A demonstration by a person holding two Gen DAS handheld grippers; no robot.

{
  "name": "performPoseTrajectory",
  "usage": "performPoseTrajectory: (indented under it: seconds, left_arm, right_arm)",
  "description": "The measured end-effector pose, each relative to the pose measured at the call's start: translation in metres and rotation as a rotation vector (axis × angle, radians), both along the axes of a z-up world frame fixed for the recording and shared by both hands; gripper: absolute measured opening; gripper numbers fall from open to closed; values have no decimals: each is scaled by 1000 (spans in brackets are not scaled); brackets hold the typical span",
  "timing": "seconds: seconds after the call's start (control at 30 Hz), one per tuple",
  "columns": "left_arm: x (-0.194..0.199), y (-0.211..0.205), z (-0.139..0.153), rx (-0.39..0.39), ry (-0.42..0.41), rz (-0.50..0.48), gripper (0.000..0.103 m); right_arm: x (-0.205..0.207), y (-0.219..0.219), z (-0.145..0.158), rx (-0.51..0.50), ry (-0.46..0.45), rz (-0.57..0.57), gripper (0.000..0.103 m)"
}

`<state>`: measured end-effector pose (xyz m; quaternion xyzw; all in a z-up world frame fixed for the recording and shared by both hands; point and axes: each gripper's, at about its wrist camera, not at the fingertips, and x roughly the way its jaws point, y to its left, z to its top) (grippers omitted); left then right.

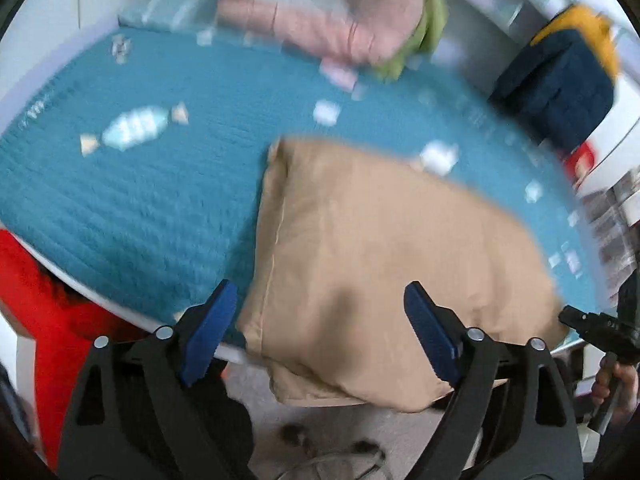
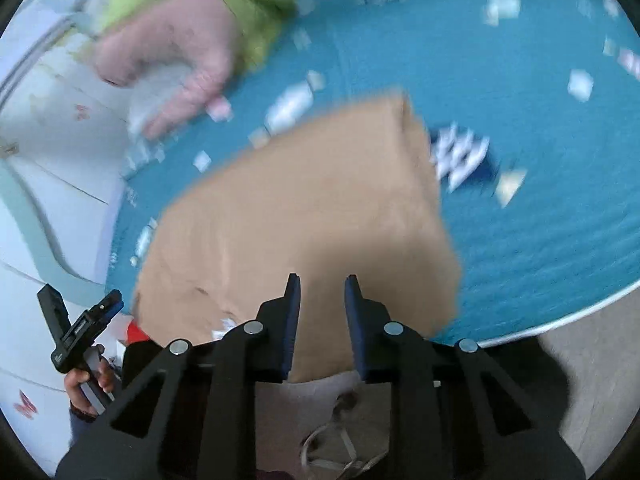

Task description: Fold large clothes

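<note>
smooth tan garment [image 1: 380, 264] folded rectangular on ribbed teal blanket [image 1: 132, 200].

Tan garment [image 1: 384, 264]: smooth matt woven cloth, stitched seam along one edge. Bedspread [image 1: 132, 200]: teal, ribbed, fuzzy-looking textile, matt. Left tongs [image 1: 316, 332]: matt black plastic arms, blue ridged pads [image 1: 208, 332], shiny metal pivot pins. Right tongs [image 2: 322, 320] same build. Pink and green cloth [image 2: 192, 36] soft, matt; detail blurred.

A: Bright, even daylight, no glare; both views smear with motion blur.
B: Yes, though each gripper [image 1: 316, 330] [image 2: 322, 312] stays sharp. Fisheye bends the edges, corners black.
</note>
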<state>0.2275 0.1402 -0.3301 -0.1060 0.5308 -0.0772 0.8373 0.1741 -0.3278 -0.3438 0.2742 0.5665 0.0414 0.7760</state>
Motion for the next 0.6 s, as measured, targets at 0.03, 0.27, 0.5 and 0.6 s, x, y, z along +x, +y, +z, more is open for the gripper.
performPoseTrajectory:
  seconds: [0.03,0.27,0.5,0.6]
  left_arm:
    - [6,-3,-16,30,60,10,86]
    - [-12,29,-29,-154,42,164,86]
    - [-19,43,-57,-259,128,234,86]
    - [-16,31,-67,-283,165,196,86]
  right_arm:
    - [7,-2,-20,-25,59,-8,12]
    - [10,-7,-34,-39,83,-24,6]
    - [7,35,30,-127,-129,26,12]
    - [22,69,41,-127,-182,96,12]
